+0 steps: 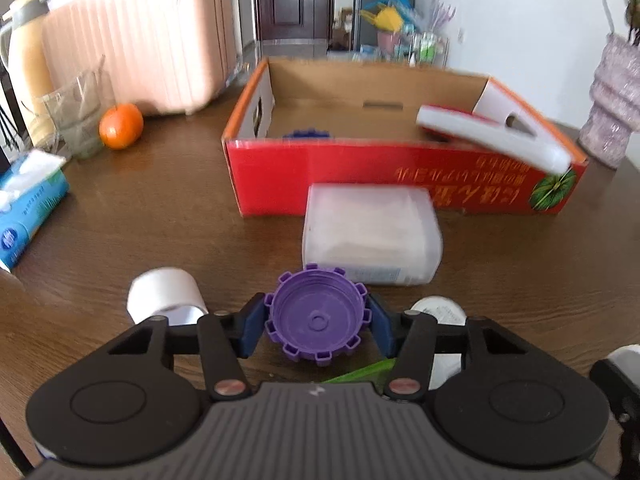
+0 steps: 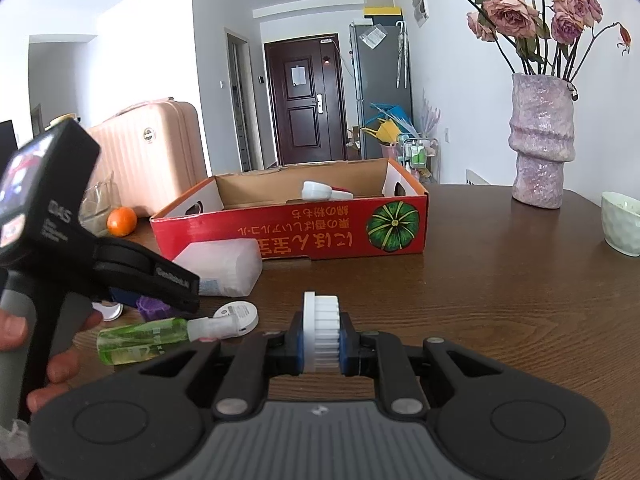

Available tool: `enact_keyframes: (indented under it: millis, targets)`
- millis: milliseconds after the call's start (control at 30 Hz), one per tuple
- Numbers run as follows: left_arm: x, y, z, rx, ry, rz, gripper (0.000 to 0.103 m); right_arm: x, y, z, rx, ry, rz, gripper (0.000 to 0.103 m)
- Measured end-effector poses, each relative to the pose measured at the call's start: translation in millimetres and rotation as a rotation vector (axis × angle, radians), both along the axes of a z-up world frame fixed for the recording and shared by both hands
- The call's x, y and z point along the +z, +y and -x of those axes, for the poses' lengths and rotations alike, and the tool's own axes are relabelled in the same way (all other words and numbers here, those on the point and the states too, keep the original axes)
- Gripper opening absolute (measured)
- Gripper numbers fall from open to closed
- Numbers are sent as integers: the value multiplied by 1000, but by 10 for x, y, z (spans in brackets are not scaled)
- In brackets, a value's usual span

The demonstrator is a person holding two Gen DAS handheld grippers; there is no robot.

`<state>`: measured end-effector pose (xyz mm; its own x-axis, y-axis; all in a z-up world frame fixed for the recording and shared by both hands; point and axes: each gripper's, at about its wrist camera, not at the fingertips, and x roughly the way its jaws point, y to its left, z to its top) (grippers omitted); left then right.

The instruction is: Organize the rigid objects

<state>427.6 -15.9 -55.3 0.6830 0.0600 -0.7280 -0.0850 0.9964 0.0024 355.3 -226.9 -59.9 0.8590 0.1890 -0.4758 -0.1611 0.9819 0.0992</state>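
Note:
A purple toothed cap lies open side up between the blue pads of my left gripper, which is shut on it just above the brown table. In the right wrist view the cap peeks out under the left gripper's black body. My right gripper is shut on a white ridged disc held on edge. Beyond stands a red cardboard box, holding a blue toothed piece and a white and red object.
A translucent plastic container sits right before the box. A white tape roll, a round white tin and a green spray bottle lie near. An orange, tissue pack, vase and bowl ring the table.

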Motion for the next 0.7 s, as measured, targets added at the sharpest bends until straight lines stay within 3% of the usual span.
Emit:
enact_keyframes:
  millis: [200,700]
  targets:
    - [263,0,267,-23,-128,-17,55,4,3,17,1,-10,2,15]
    - [403,-76,809,-53,-267,-37,55,29,20,72,0,-37,11,15]
